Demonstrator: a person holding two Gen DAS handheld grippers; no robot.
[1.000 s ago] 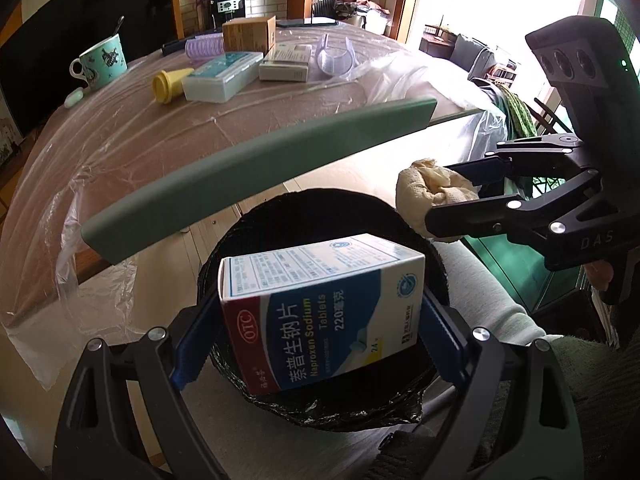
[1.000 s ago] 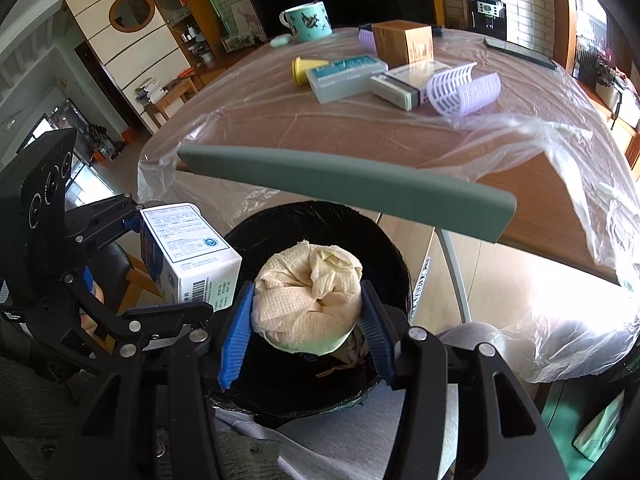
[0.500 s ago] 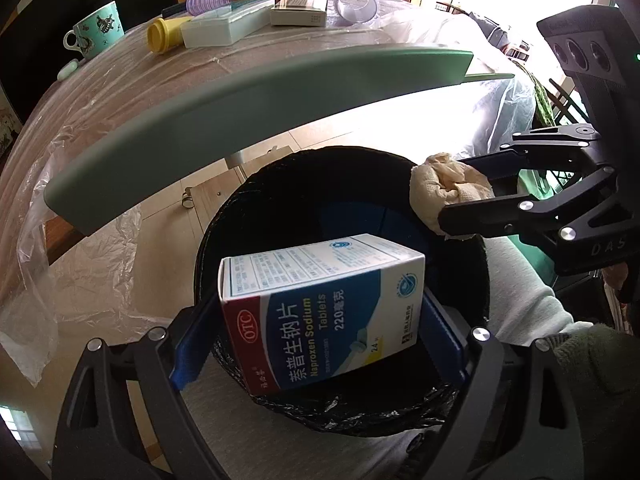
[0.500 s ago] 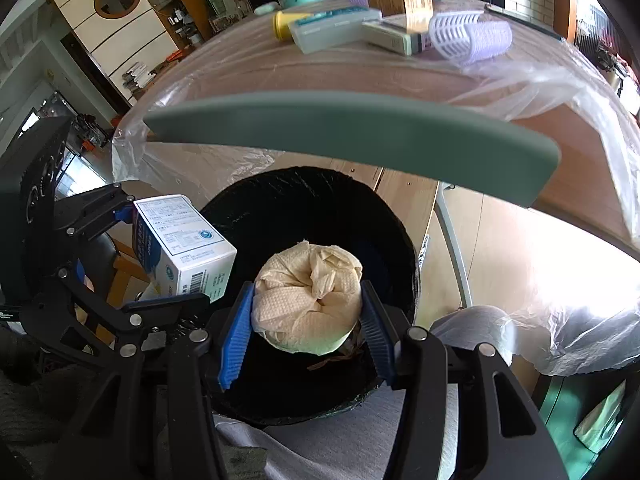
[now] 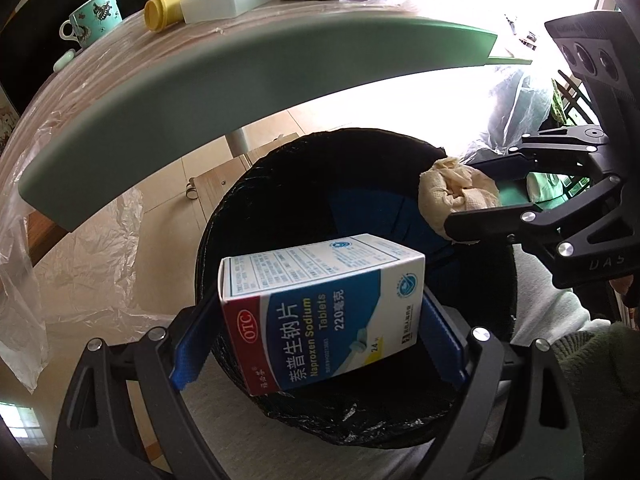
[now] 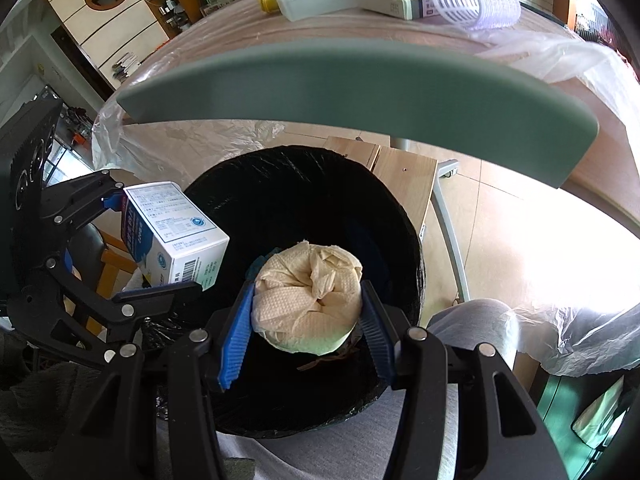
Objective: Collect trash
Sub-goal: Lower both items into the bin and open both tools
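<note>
Blue-and-white cardboard medicine box (image 5: 324, 312), long axis crosswise, is pinched between the left gripper (image 5: 320, 334) jaws; right gripper (image 6: 306, 322) jaws pinch a crumpled beige paper wad (image 6: 308, 312), both above the black-lined round bin (image 6: 304, 184).

Daylight floods in from about two o'clock in my left wrist view and four o'clock in my right, blowing the floor out to white glare. The bin's (image 5: 352, 184) interior reads nearly black. Both feeds bend hard at the rims, and the green table edge (image 6: 352, 80) looks soft.
</note>
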